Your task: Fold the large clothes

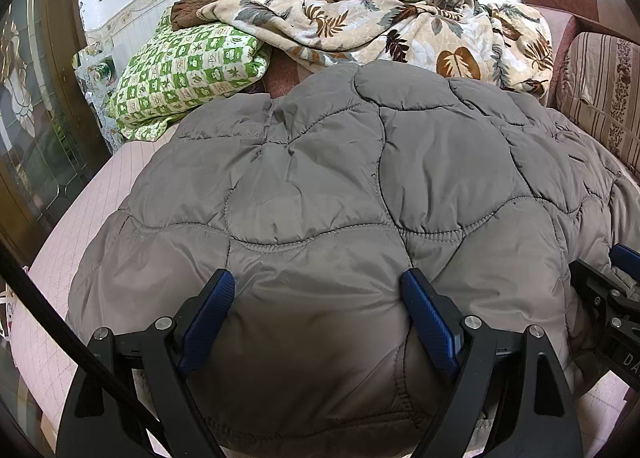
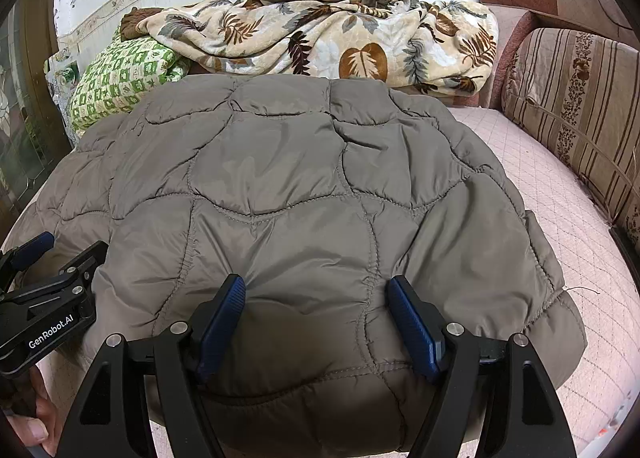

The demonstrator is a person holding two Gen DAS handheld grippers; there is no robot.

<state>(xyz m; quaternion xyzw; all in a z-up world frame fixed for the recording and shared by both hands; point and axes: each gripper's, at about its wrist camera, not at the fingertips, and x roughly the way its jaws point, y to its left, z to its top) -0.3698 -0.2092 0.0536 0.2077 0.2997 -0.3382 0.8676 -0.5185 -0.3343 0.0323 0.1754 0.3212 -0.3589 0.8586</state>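
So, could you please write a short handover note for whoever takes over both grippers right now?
Left gripper: jaws wide, near hem of the grey quilted jacket bulging between them; no clamp visible.
Right gripper: same, further right along the hem.
Jacket lies spread across the pink quilted mattress. Behind it sit a leaf-print blanket and a green checked quilt.
Done: jacket laid out; whether any fold is made cannot be told.
Left: close on the hem, then fold.
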